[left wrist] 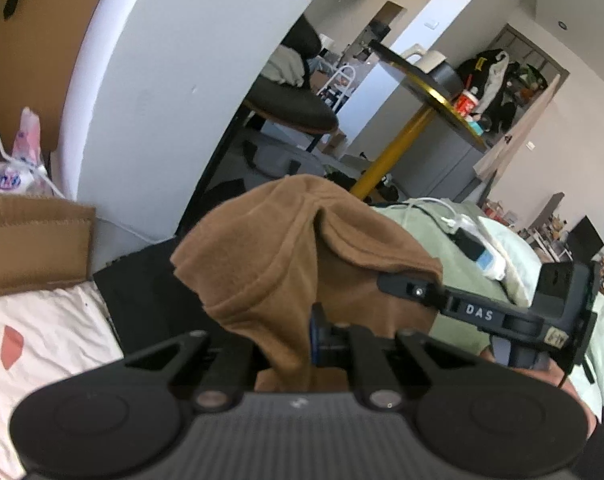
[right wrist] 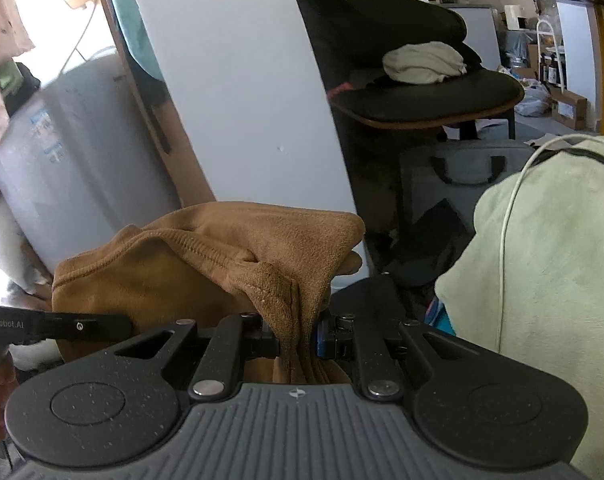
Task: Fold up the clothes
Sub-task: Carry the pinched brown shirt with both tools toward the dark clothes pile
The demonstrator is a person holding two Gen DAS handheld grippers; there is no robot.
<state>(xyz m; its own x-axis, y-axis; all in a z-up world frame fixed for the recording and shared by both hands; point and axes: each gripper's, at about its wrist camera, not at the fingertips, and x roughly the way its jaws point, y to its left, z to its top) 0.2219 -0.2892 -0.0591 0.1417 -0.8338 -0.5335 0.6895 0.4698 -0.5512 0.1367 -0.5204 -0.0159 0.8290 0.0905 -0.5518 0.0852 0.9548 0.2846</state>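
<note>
A brown fleece garment is held up in the air, bunched over both grippers. My left gripper is shut on a fold of it, and the cloth hides the fingertips. In the right wrist view the same brown garment drapes forward with a stitched hem showing, and my right gripper is shut on that hem. The right gripper also shows at the right of the left wrist view, pinching the garment's far edge. The left gripper pokes in at the left of the right wrist view.
A pale green blanket with a white cable lies to the right. A white panel stands ahead, with cardboard at the left. Behind are a black chair holding a grey cloth and a gold-legged table.
</note>
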